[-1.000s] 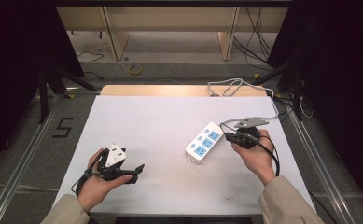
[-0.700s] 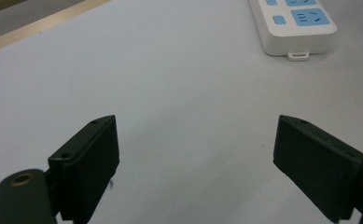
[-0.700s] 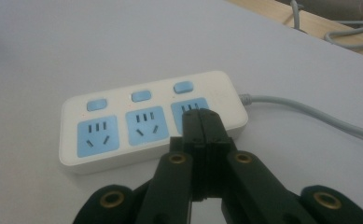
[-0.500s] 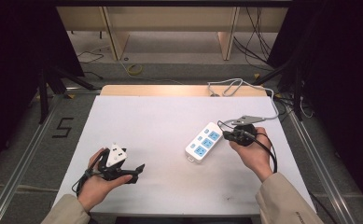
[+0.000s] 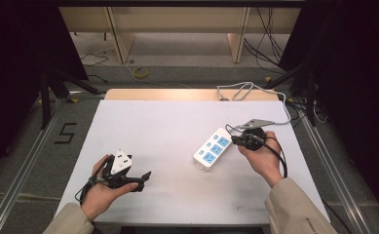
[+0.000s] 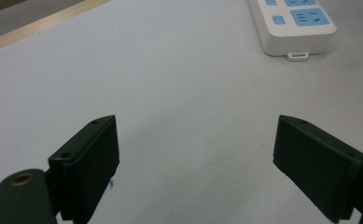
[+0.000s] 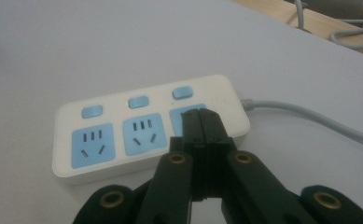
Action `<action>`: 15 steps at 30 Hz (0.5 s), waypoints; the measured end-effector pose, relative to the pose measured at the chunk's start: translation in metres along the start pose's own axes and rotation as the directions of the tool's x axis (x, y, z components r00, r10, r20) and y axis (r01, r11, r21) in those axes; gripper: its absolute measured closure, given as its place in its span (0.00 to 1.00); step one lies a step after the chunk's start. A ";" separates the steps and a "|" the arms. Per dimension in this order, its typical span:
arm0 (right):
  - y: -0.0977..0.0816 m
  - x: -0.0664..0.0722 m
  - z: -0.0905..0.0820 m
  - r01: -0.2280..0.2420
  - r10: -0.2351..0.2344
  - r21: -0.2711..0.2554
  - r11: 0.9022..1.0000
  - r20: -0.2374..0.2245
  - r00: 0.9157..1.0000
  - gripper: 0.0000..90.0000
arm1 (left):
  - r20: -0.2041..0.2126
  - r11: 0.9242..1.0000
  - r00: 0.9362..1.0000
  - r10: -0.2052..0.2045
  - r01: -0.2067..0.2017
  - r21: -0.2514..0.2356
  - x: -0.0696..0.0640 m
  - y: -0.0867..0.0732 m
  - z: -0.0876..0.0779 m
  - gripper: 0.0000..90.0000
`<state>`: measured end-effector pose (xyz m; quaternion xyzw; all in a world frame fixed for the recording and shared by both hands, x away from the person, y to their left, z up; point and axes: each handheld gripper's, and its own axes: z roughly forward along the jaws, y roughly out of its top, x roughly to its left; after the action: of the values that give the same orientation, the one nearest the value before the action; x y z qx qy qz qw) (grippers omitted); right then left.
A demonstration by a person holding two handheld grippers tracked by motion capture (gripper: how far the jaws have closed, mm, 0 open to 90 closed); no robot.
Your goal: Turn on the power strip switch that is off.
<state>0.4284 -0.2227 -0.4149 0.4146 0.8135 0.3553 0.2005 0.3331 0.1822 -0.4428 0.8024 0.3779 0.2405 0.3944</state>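
Note:
A white power strip (image 5: 214, 148) with three blue sockets and three blue switches lies right of centre on the white table (image 5: 162, 122). My right gripper (image 5: 236, 140) is shut with nothing in it. In the right gripper view its tips (image 7: 201, 116) rest over the end socket of the power strip (image 7: 123, 135), nearest the grey cable (image 7: 310, 119). My left gripper (image 5: 141, 179) is held low at the front left, far from the strip. In the left gripper view it (image 6: 195, 154) stands wide open over bare table, with the power strip's end (image 6: 293, 21) far ahead.
The strip's grey cable (image 5: 240, 90) loops over the table's back edge, where a wooden strip (image 5: 177, 95) runs. Metal rails flank both sides of the table. A "5" mark (image 5: 66, 132) is on the floor at the left.
My right gripper has edged slightly left, onto the near end of the power strip. The left hand and gripper have stayed put.

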 end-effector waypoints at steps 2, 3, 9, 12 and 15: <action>0.000 -0.001 0.001 0.002 -0.002 0.002 1.000 0.004 1.000 1.00 | 0.001 1.000 1.000 -0.001 0.001 -0.001 0.000 0.000 0.000 0.16; 0.000 -0.001 0.001 0.002 -0.002 0.002 1.000 0.004 1.000 1.00 | 0.000 1.000 1.000 -0.001 0.001 -0.001 0.000 0.000 0.000 0.16; 0.003 -0.001 0.006 0.006 -0.006 0.007 1.000 0.009 1.000 1.00 | 0.001 1.000 1.000 -0.001 0.001 0.002 0.000 0.000 0.000 0.16; 0.005 0.000 0.008 0.012 -0.012 0.007 1.000 0.014 1.000 1.00 | 0.000 1.000 1.000 -0.002 0.002 0.000 0.000 0.000 0.000 0.16; 0.006 0.000 0.010 0.012 -0.013 0.009 1.000 0.015 1.000 1.00 | 0.001 1.000 1.000 -0.001 0.001 0.000 0.000 0.000 0.000 0.16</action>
<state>0.4382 -0.2160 -0.4170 0.4130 0.8161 0.3474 0.2068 0.3332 0.1824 -0.4430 0.8023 0.3781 0.2398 0.3948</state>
